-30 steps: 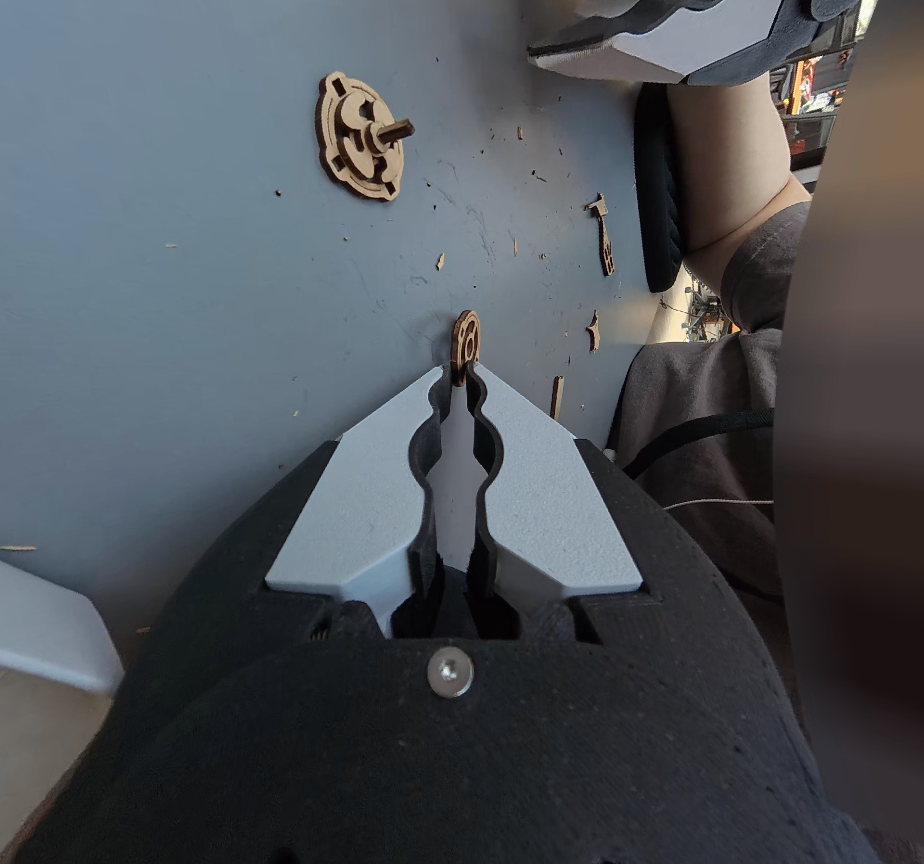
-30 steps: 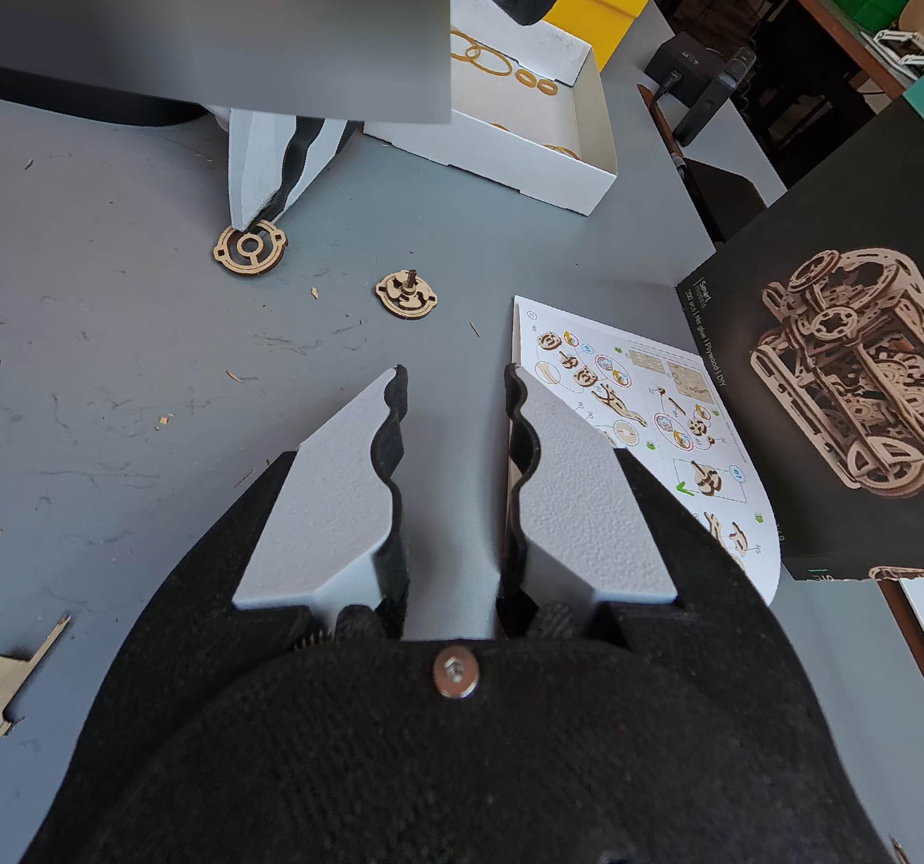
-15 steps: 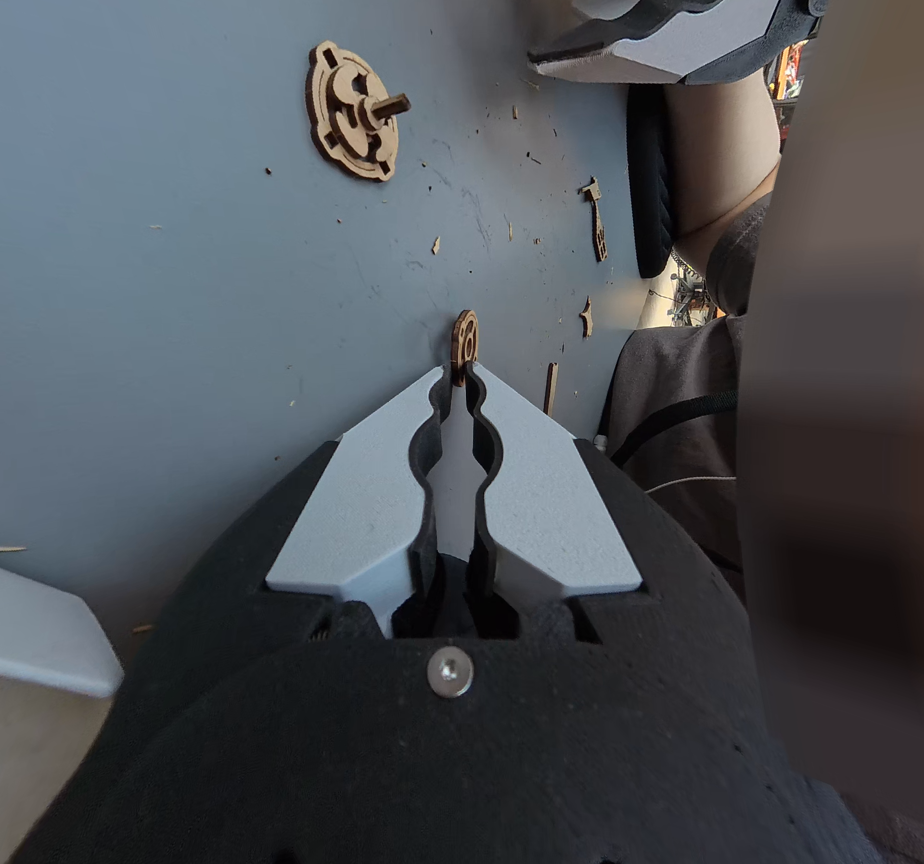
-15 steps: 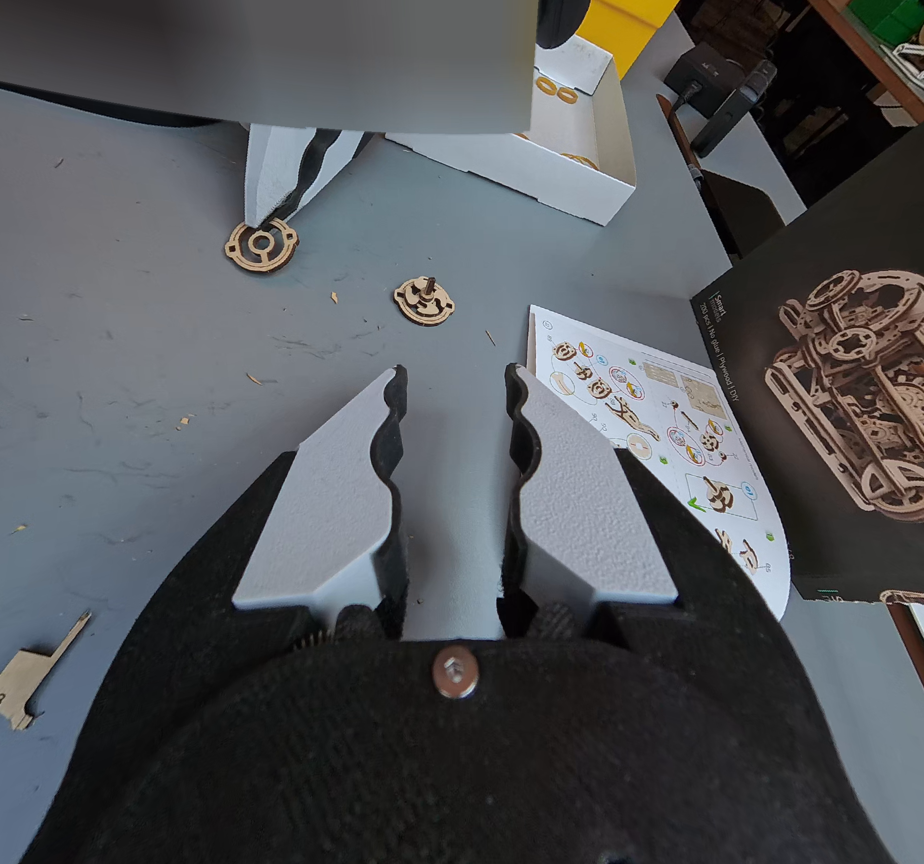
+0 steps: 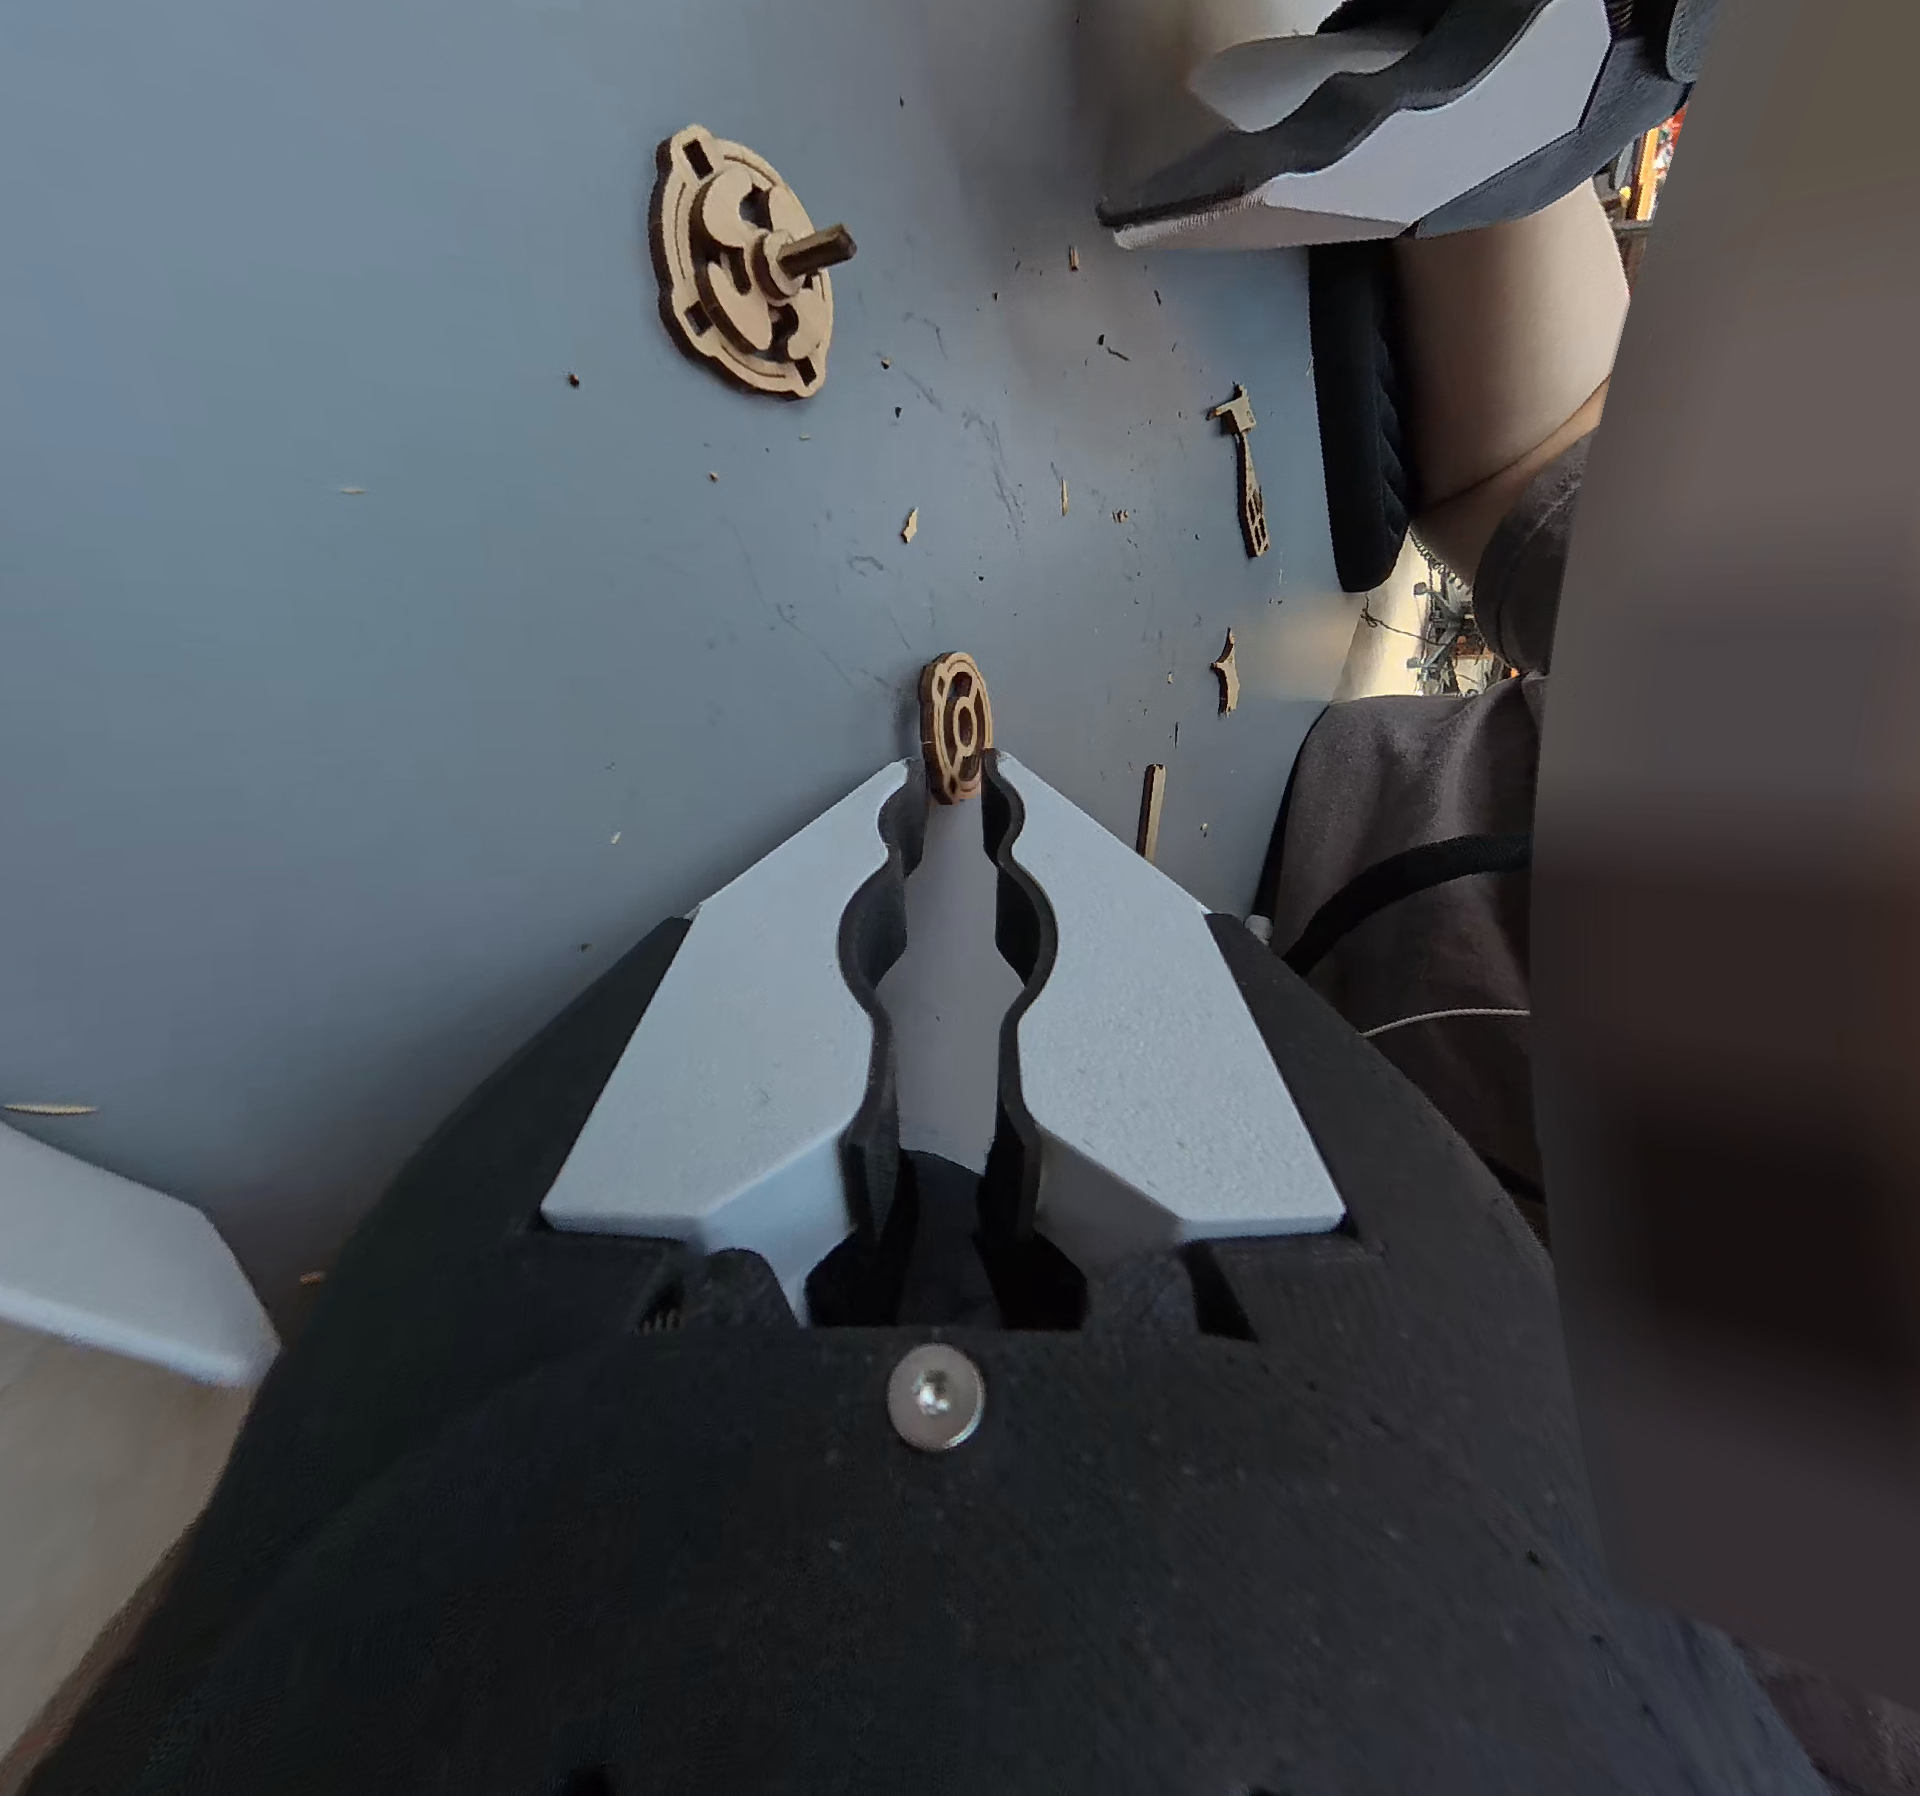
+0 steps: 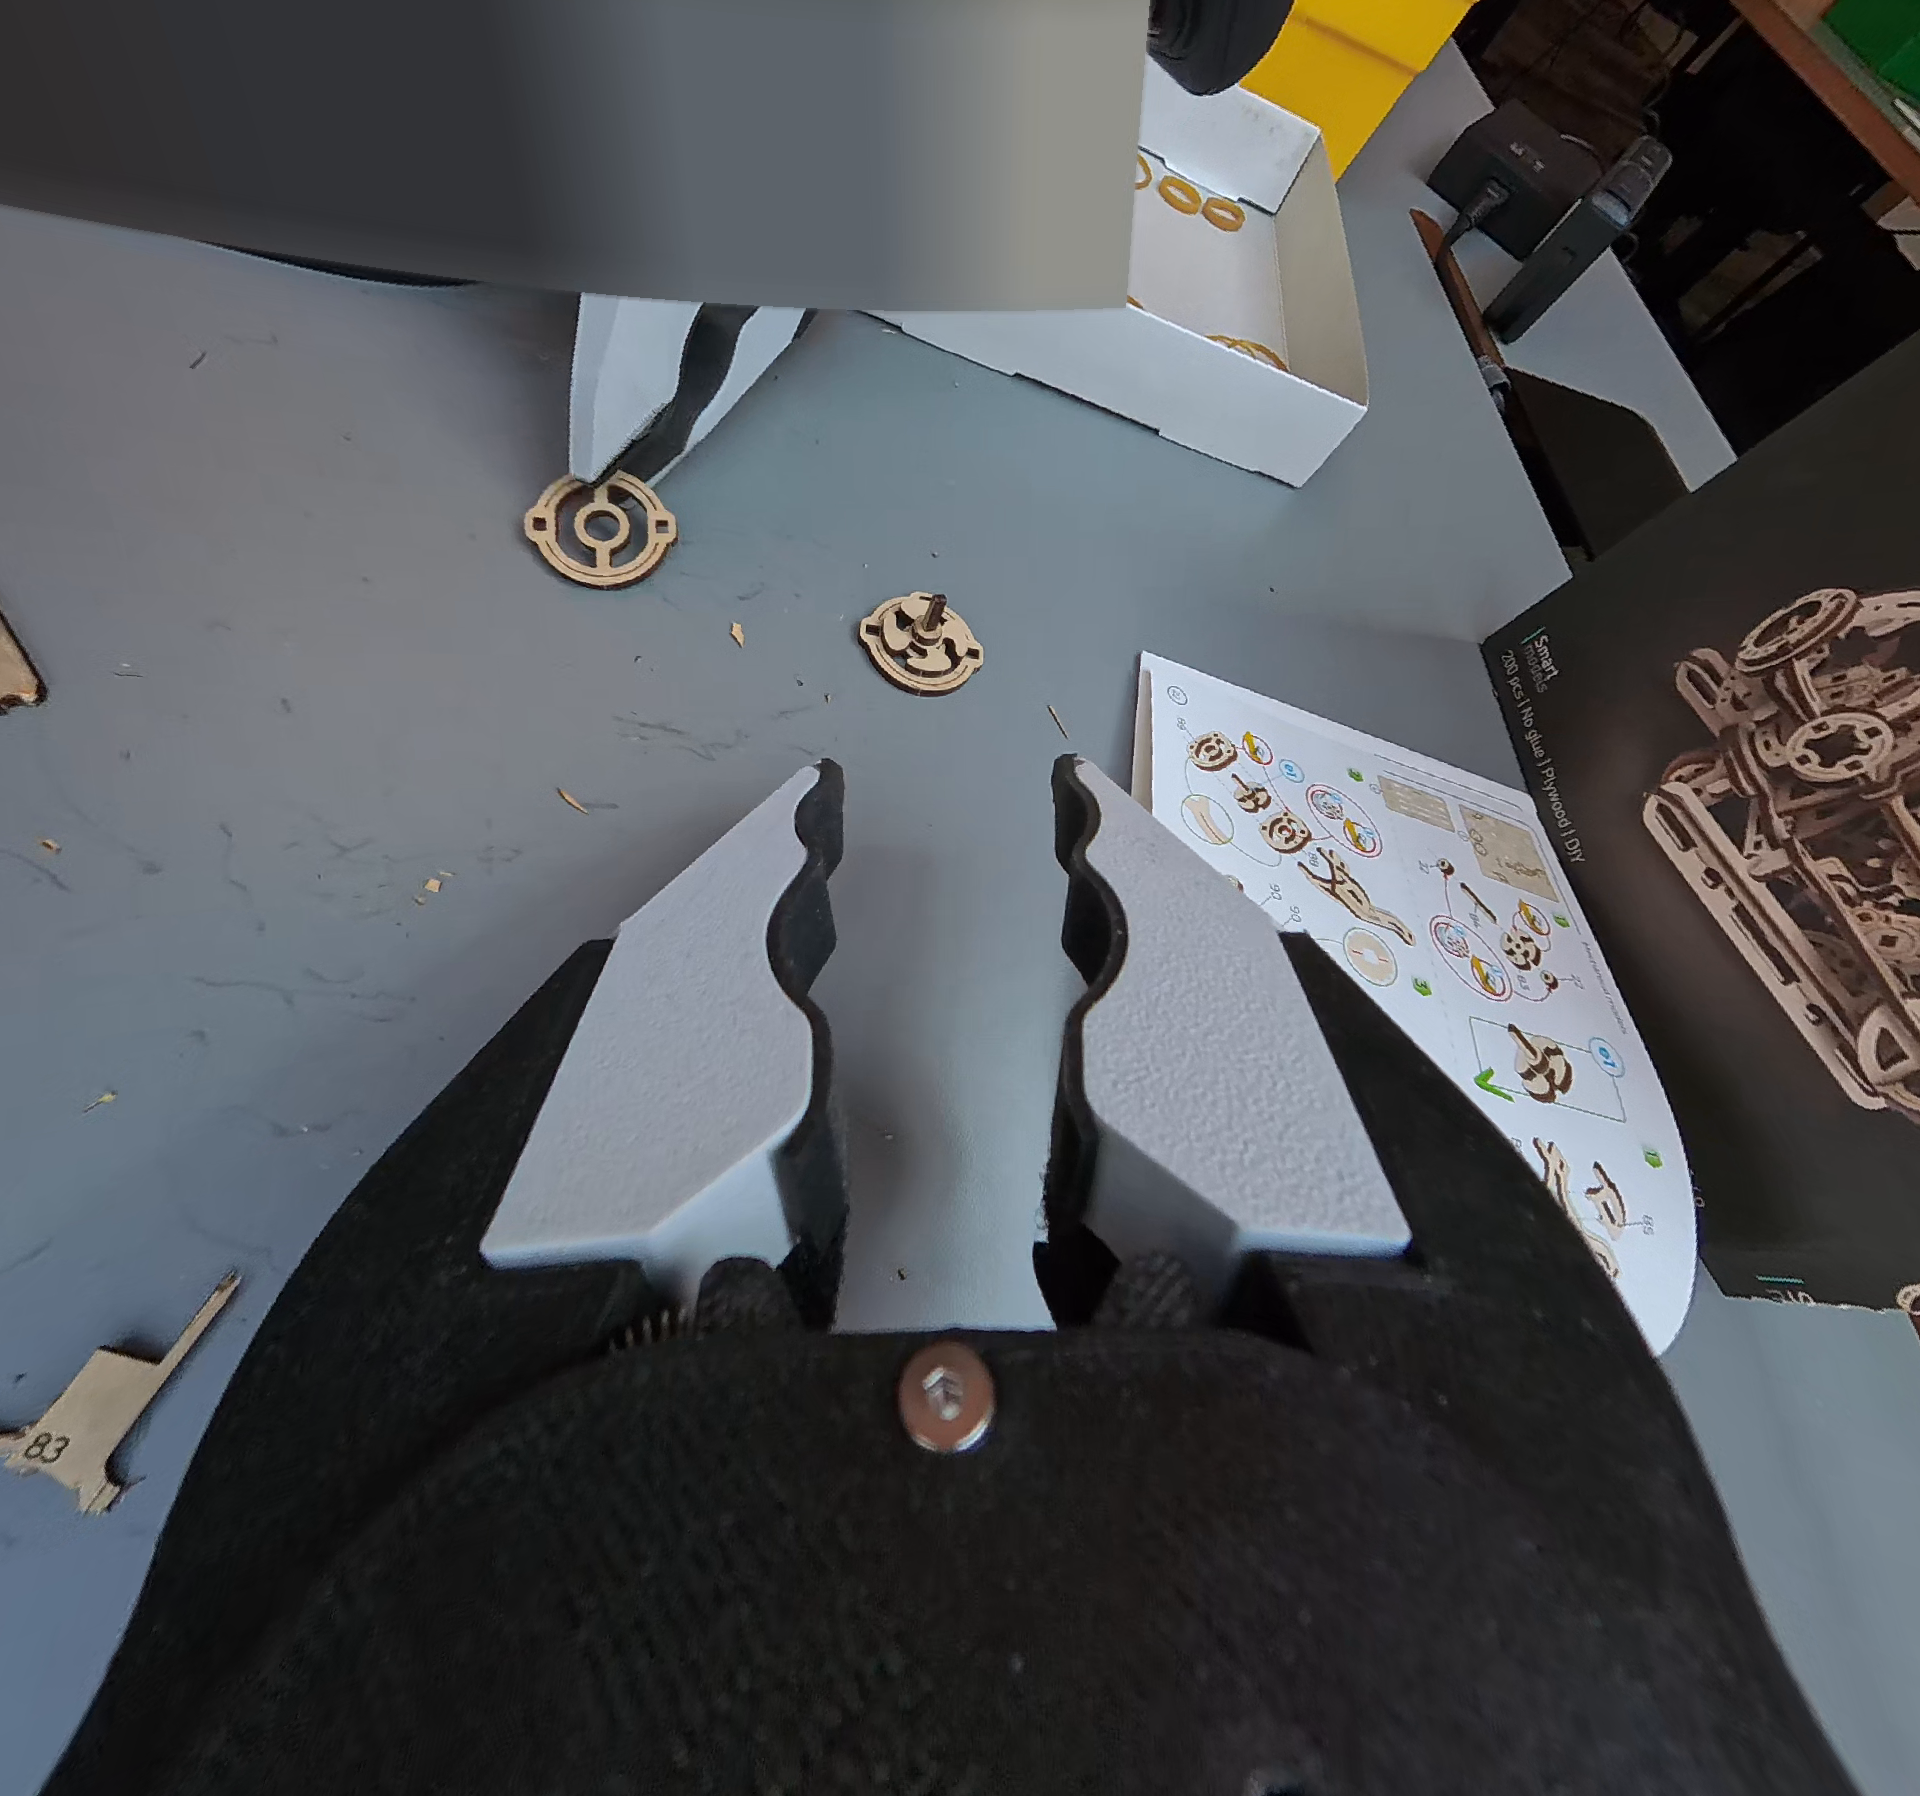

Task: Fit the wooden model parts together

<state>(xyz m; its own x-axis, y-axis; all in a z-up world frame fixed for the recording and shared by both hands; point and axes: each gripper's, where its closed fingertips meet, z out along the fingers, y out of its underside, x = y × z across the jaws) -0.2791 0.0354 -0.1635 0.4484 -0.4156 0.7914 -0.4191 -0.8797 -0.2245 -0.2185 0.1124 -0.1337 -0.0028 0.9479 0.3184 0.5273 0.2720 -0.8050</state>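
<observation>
Since a second ago your right gripper (image 6: 940,780) has drawn nearer the pegged disc (image 6: 922,647), jaws apart; left gripper (image 5: 958,778) jaws clamp the ring disc (image 5: 957,728); fitting remains undone.

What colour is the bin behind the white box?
Bright yellow bin, clearest in the right wrist view.

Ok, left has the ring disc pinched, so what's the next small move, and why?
Probably carry the ring disc toward the disc with the peg, lining its centre hole over the peg. The left gripper holds the ring by its edge, the pegged disc lies flat with its peg free, and the right gripper is open and empty.
</observation>
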